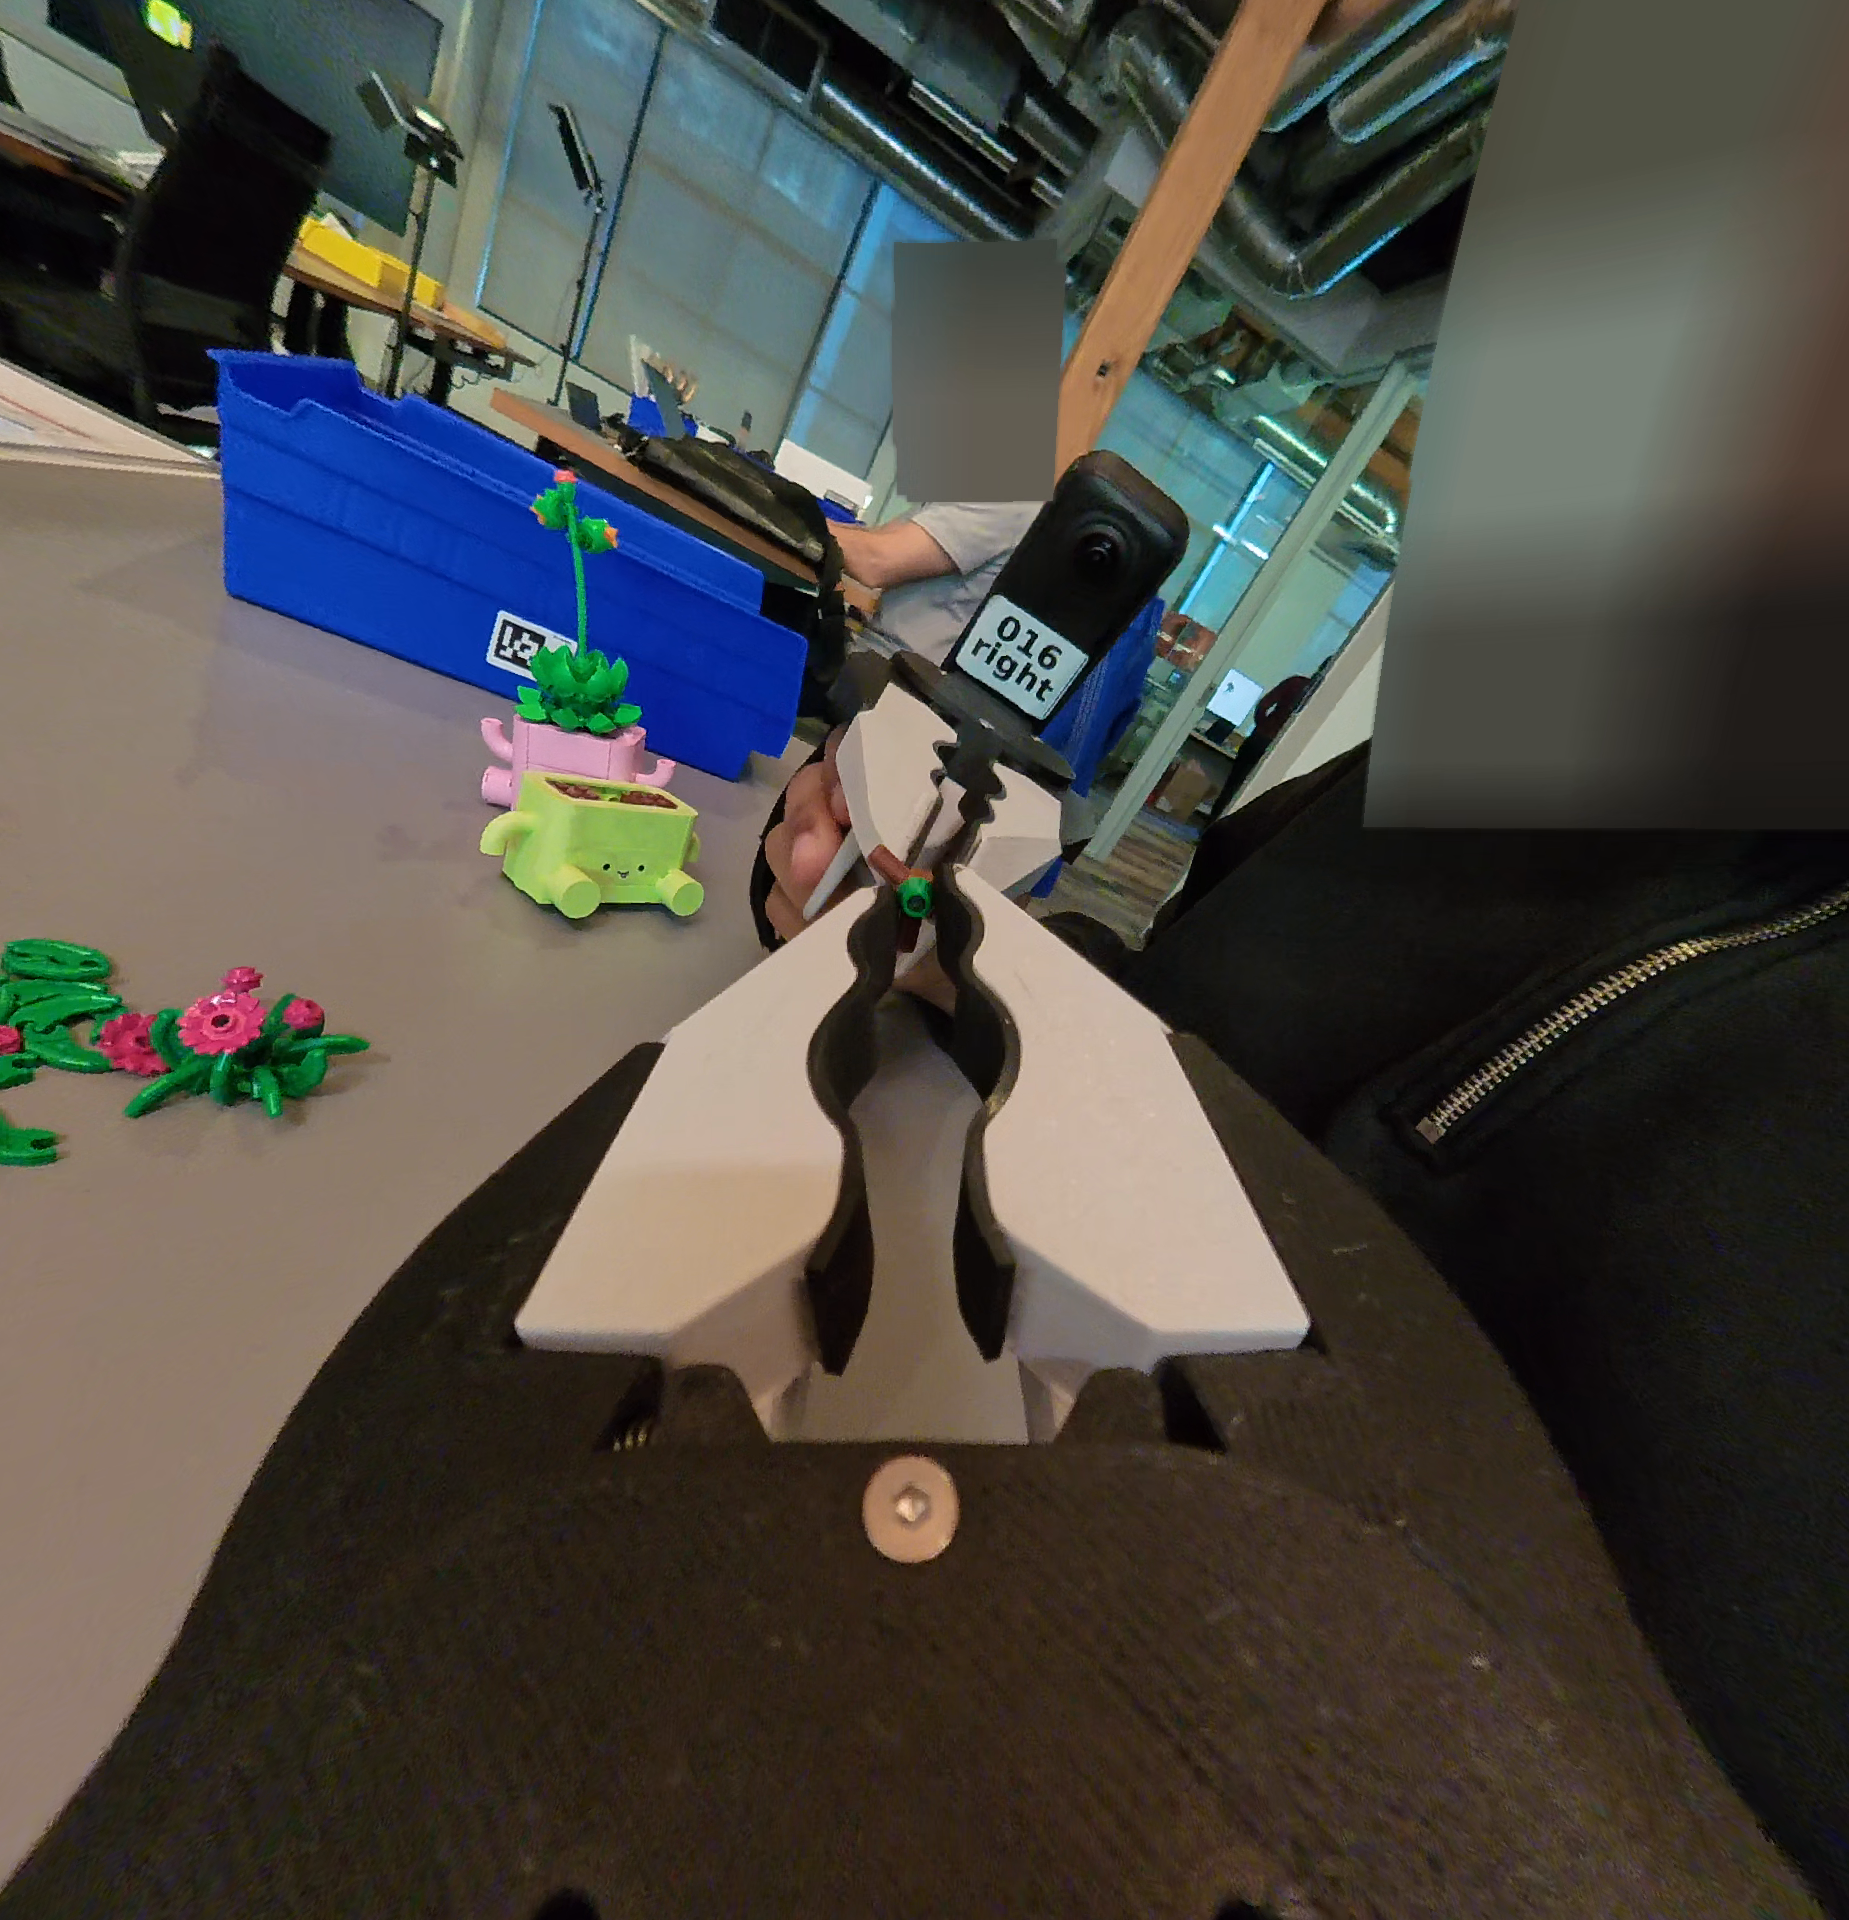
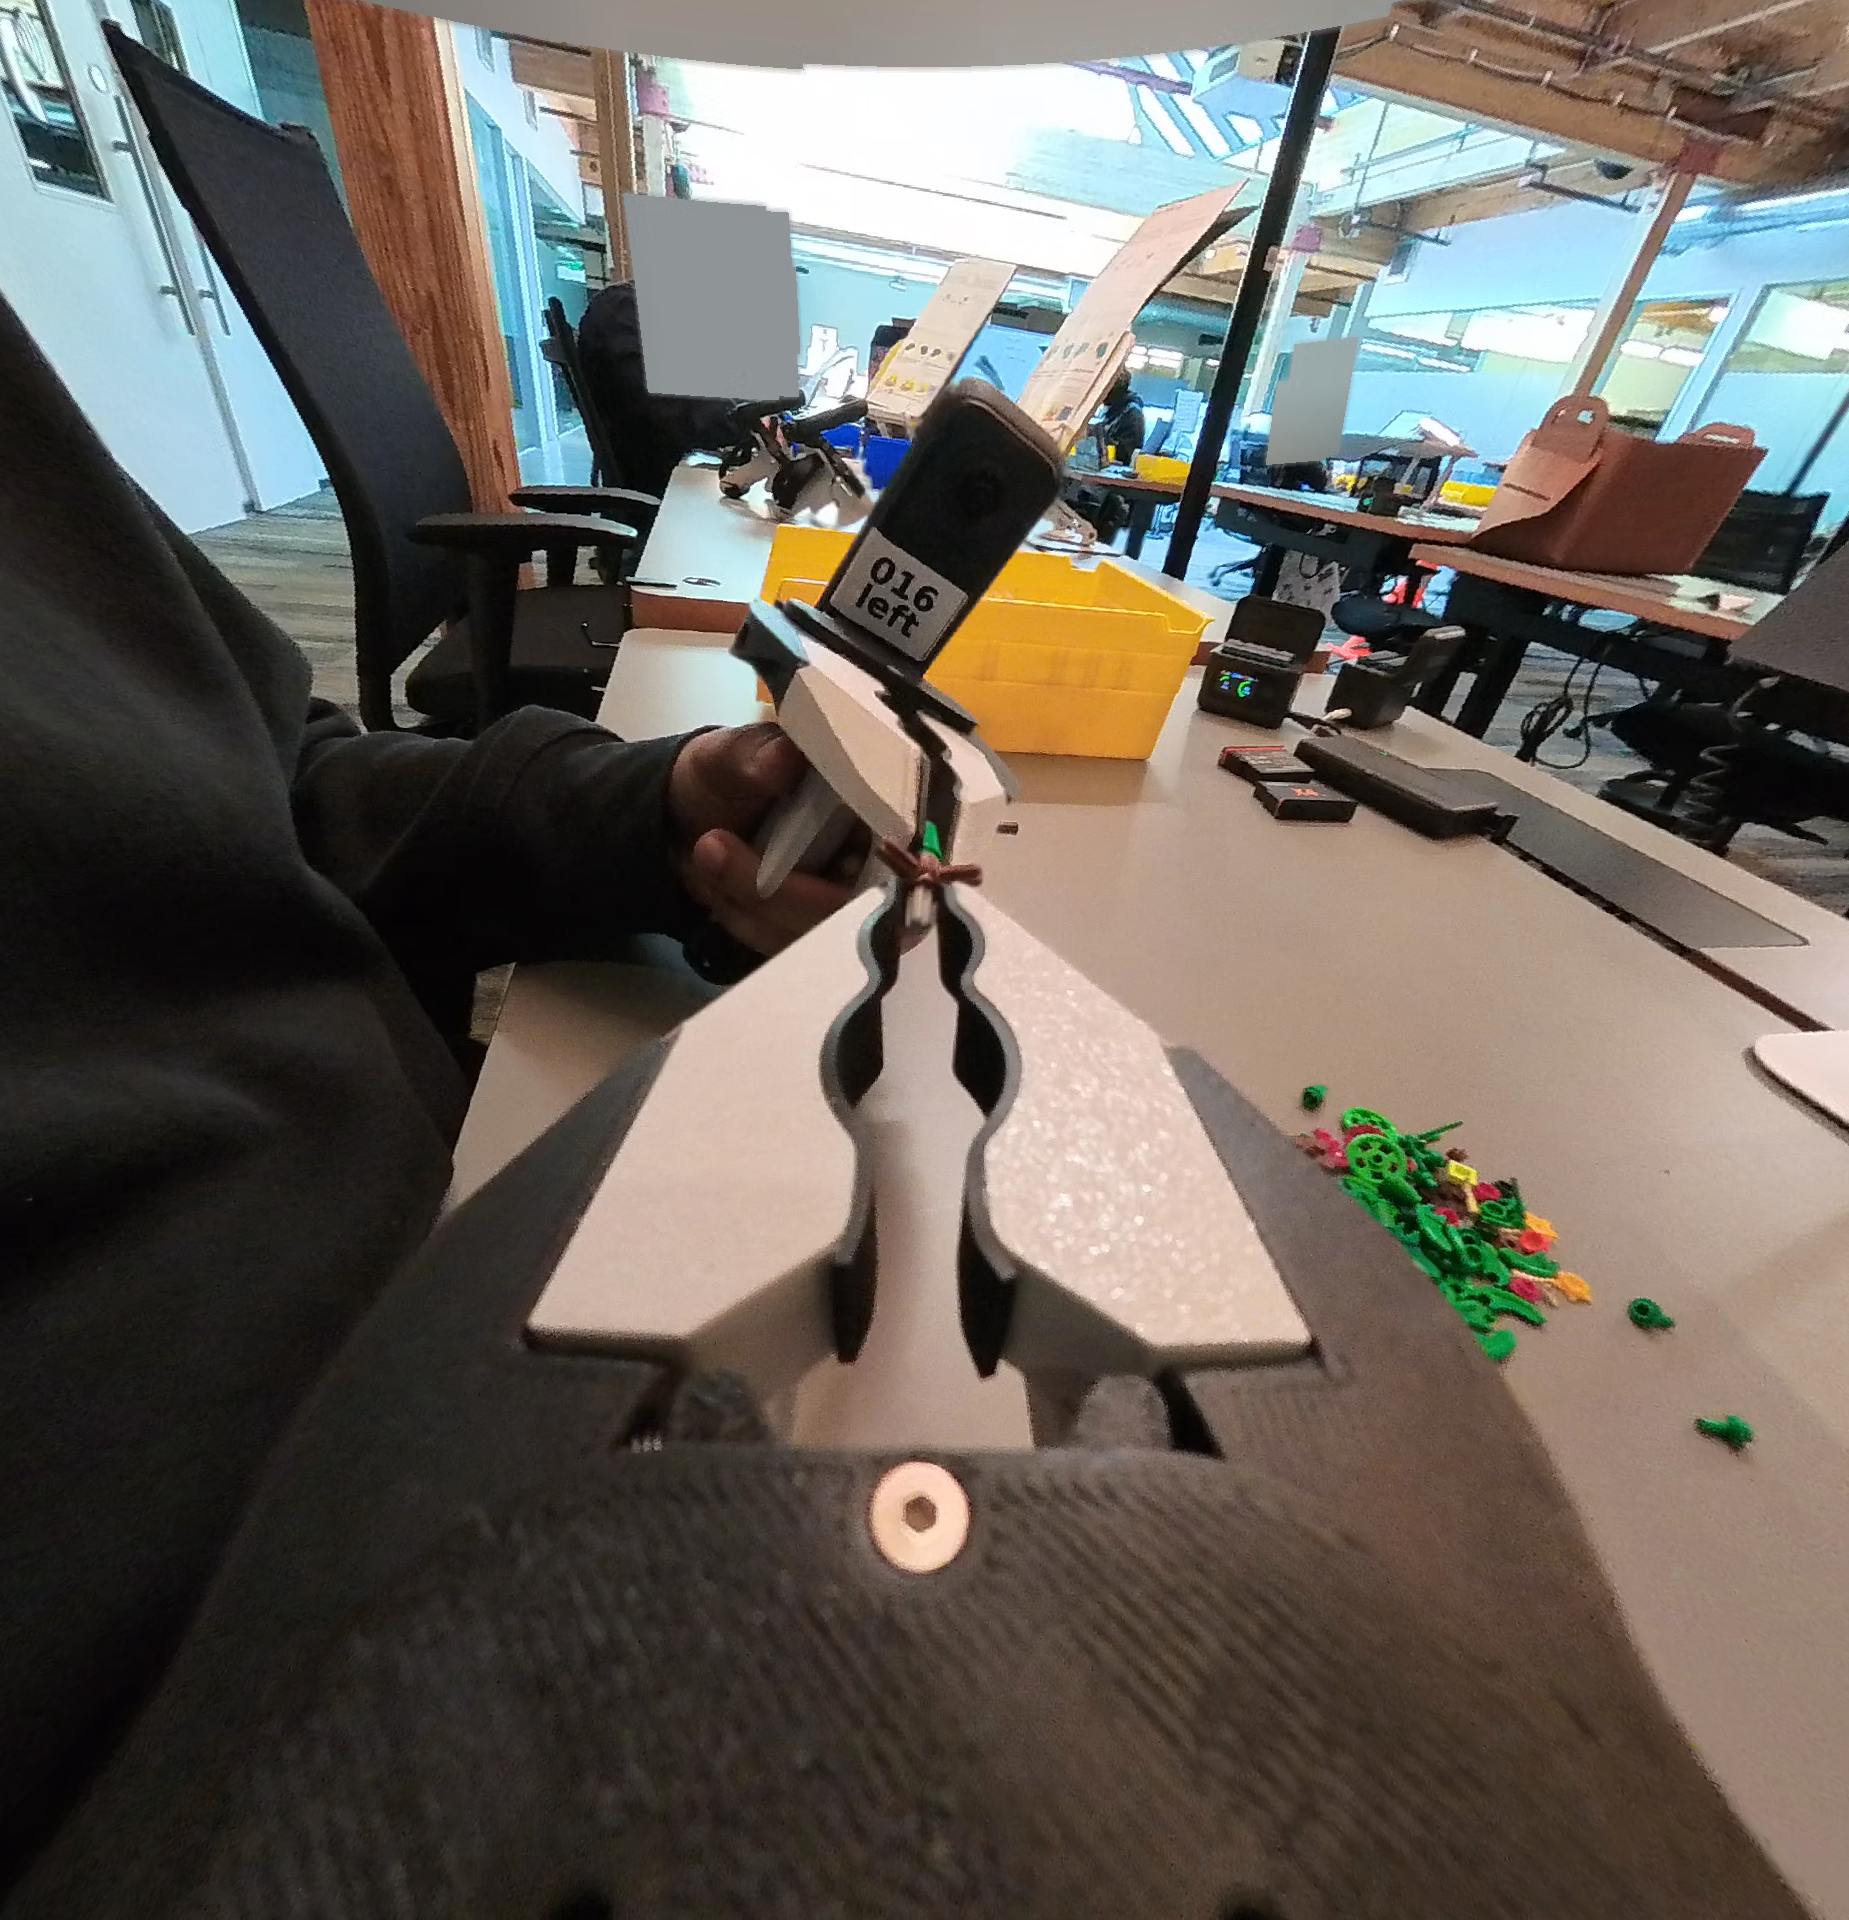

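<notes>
My left gripper (image 1: 912, 906) and my right gripper (image 2: 916, 912) meet tip to tip in the air above the near edge of the grey table (image 1: 172, 831). The left gripper is shut on a small green stem piece (image 1: 912, 894), which also shows in the right wrist view (image 2: 930, 840). The right gripper is shut on a small brown branch piece (image 2: 925, 873) that the green piece joins. The brown piece also shows in the left wrist view (image 1: 887, 862). A hand (image 2: 743, 821) holds the left gripper.
A lime green toy pot (image 1: 598, 842) and a pink pot with a tall green plant (image 1: 577, 727) stand before a blue bin (image 1: 432, 561). Loose green leaves and pink flowers (image 1: 224, 1039) lie left. In the right wrist view are a pile of small pieces (image 2: 1450, 1226), a yellow bin (image 2: 1055, 665) and black devices (image 2: 1263, 665). My two grippers' fingertips are within a few centimetres of each other.
</notes>
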Available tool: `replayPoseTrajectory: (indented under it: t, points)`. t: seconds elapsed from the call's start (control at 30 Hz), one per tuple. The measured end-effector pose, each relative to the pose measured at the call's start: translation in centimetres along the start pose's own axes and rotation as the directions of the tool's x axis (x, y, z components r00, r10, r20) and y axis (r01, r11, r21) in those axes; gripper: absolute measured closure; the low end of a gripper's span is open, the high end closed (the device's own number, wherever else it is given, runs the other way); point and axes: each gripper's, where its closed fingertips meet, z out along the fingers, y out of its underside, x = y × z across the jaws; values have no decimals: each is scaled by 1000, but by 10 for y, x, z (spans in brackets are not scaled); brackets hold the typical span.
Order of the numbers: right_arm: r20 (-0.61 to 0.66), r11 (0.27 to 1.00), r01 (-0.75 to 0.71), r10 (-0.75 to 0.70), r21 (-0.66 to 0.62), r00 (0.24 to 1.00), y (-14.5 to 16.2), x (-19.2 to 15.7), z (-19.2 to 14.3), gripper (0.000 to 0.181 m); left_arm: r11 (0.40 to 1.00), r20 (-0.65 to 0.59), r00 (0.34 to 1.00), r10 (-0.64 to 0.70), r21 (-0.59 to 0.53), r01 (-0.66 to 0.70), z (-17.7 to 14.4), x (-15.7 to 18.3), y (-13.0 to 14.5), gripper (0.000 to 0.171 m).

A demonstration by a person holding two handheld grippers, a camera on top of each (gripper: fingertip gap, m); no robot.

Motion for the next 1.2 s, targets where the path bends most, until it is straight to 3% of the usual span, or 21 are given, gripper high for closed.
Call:
replayPoseTrajectory:
  t: [0.2,0.37,0.5,0.77,0.97,1.2]
  points:
    - [80,988,-152,151,6,985,-3,-3,-2,179,996,7,996,88,-10,-87,0,5,0,169]
    - [190,926,-377,370,-2,909,-3,-6,-2,181,992,-1,993,122,-32,-122,-1,8,2,169]
    - [256,879,-477,464,-14,848,-3,-8,-4,181,991,-17,992,126,-44,-127,0,10,4,169]
    - [67,978,-207,208,-23,976,2,-1,-2,180,999,-20,1000,7,-32,-7,-1,1,3,170]
    - [153,936,-350,351,-37,924,5,-4,-4,181,998,-35,999,19,-59,-21,0,1,8,170]
    - [203,923,-383,384,-46,901,5,-10,-7,181,997,-81,997,-2,-73,-4,2,7,12,170]
